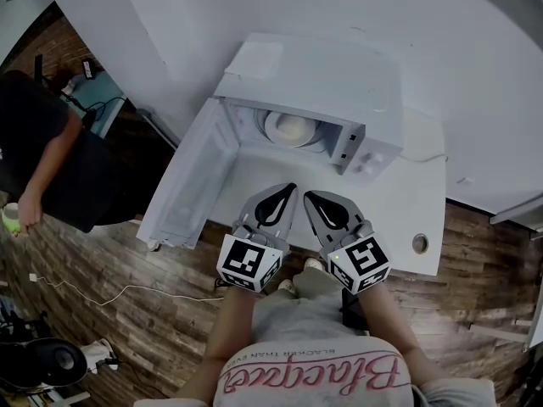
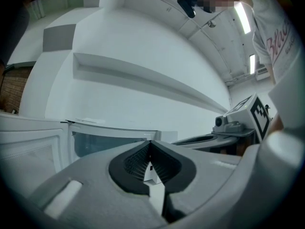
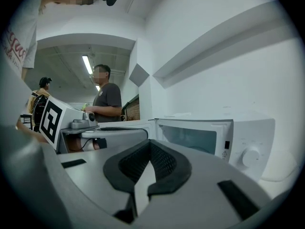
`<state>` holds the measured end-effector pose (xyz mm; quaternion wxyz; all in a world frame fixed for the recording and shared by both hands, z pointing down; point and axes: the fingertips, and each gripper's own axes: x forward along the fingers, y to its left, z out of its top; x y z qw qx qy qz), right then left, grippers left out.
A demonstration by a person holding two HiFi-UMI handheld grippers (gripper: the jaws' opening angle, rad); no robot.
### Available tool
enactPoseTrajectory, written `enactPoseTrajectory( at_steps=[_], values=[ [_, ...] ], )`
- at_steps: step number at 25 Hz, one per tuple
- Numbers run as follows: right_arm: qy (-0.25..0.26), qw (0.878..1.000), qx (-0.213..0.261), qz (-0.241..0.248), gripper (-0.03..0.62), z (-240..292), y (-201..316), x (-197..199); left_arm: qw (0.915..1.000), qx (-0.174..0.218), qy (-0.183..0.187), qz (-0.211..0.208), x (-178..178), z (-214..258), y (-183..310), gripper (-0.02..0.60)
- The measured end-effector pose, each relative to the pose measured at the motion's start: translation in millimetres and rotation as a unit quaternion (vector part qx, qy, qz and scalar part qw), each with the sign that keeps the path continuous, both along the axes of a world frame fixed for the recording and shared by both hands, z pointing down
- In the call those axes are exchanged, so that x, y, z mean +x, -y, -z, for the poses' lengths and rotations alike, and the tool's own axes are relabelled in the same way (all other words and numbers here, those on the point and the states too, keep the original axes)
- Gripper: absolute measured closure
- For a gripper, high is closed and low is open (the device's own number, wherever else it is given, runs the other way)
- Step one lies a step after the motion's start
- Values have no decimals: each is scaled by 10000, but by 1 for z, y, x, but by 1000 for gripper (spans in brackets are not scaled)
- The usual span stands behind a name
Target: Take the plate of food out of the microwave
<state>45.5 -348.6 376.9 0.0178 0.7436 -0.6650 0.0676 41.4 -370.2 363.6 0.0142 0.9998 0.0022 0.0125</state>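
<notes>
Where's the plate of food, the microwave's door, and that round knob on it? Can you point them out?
plate of food (image 1: 293, 130), head view: middle of the pale dish on the turntable.
microwave door (image 1: 187, 183), head view: inner face of the open door.
knob (image 3: 251, 157), right gripper view: centre of the round dial.

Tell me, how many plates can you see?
1. The plate sits inside the open microwave, near the middle. The microwave's top hides part of the inside, so another could be hidden there.
</notes>
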Motion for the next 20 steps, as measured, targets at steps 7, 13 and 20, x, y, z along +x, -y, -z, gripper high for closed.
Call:
enactPoseTrajectory(
  at_steps=[7, 13, 20],
  values=[
    [76, 9997, 7, 227, 588, 1, 7, 26, 9995, -181, 148, 212, 29, -8, 9, 577],
    [72, 9988, -160, 466, 588, -10, 7, 35, 9987, -314, 160, 380, 44, -15, 11, 577],
    [170, 9980, -137, 600, 588, -20, 12, 41, 9974, -357, 212, 594, 41, -29, 17, 575]
  ],
)
